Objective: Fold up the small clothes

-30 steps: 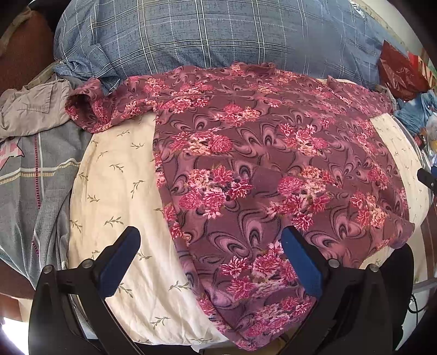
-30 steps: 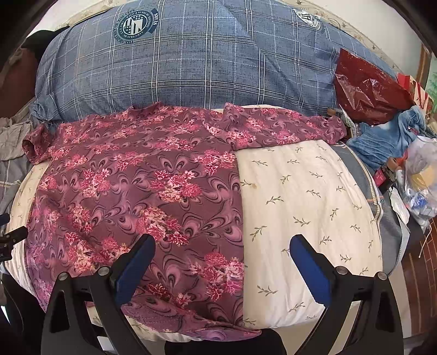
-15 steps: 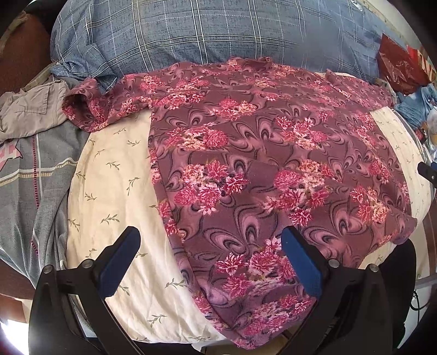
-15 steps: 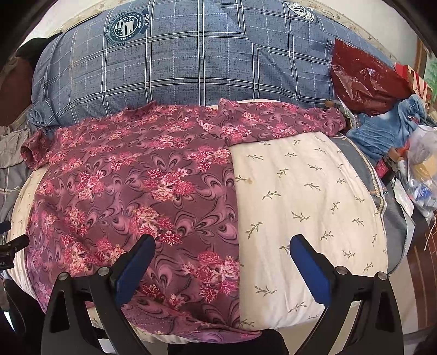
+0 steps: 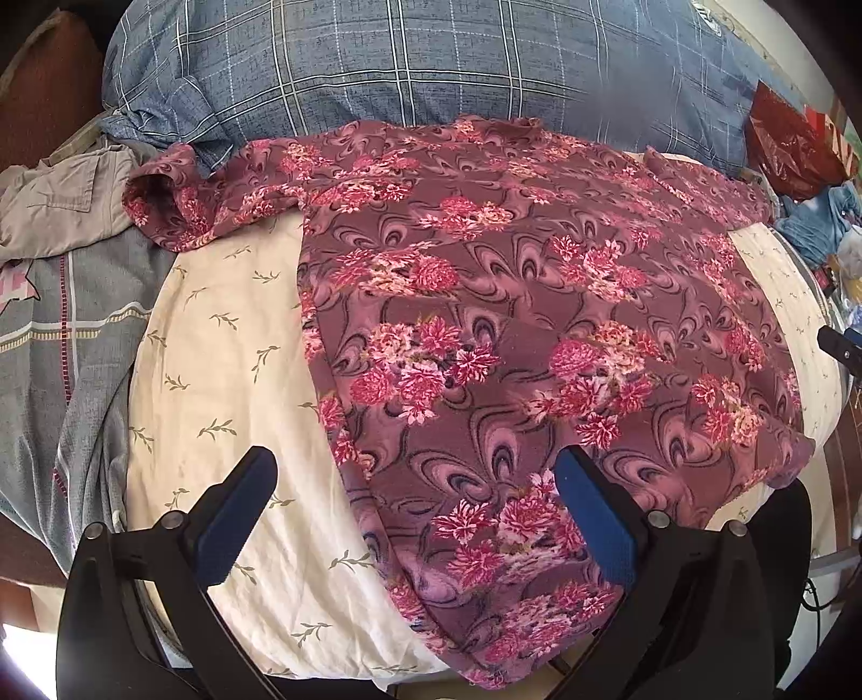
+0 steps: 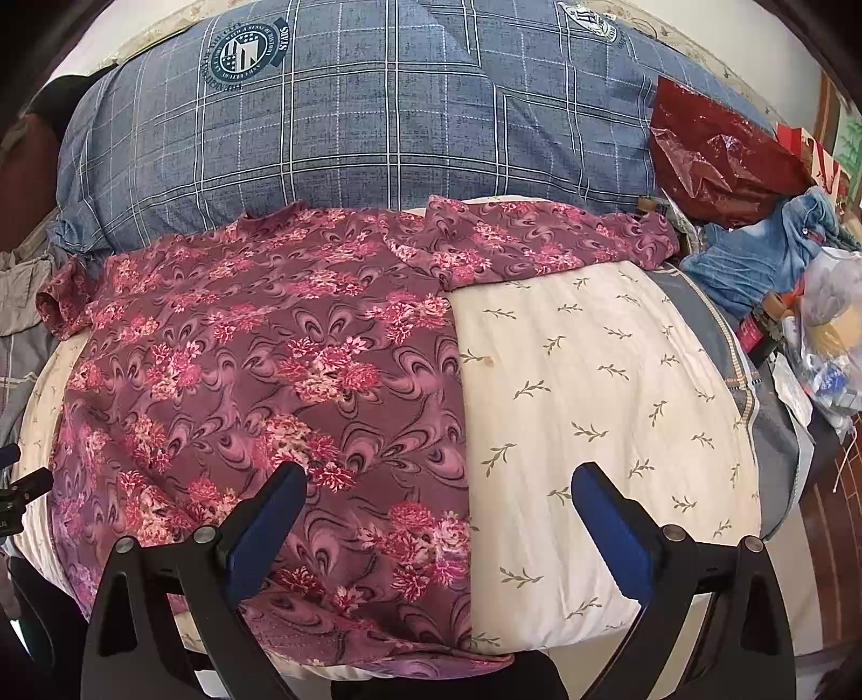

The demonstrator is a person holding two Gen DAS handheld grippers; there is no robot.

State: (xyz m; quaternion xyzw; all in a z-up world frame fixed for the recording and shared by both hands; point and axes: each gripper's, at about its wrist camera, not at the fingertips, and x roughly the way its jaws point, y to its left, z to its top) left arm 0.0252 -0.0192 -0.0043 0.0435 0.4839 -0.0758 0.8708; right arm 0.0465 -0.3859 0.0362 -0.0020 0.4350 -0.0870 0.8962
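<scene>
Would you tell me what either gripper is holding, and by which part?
Nothing: the left gripper and right gripper both hang open above the shirt.

The shirt (image 6: 258, 377) lies spread on the cushion (image 6: 609, 409). The pillow (image 6: 377, 118) sits behind it; a plastic bag (image 6: 716, 156) lies far right.

Bed: cream sheet (image 6: 609, 409) printed with small green sprigs, brightly lit.
Head of bed: big blue plaid pillow (image 6: 377, 118) with round crests, lying across the width.
Wall: pale strip (image 6: 754, 32) above the pillow.
Right side: crumpled red plastic bag (image 6: 716, 156), blue cloth (image 6: 765, 253), clear bags (image 6: 829, 334).
Left side: grey patterned blanket (image 5: 59, 344), beige garment (image 5: 59, 199).
</scene>
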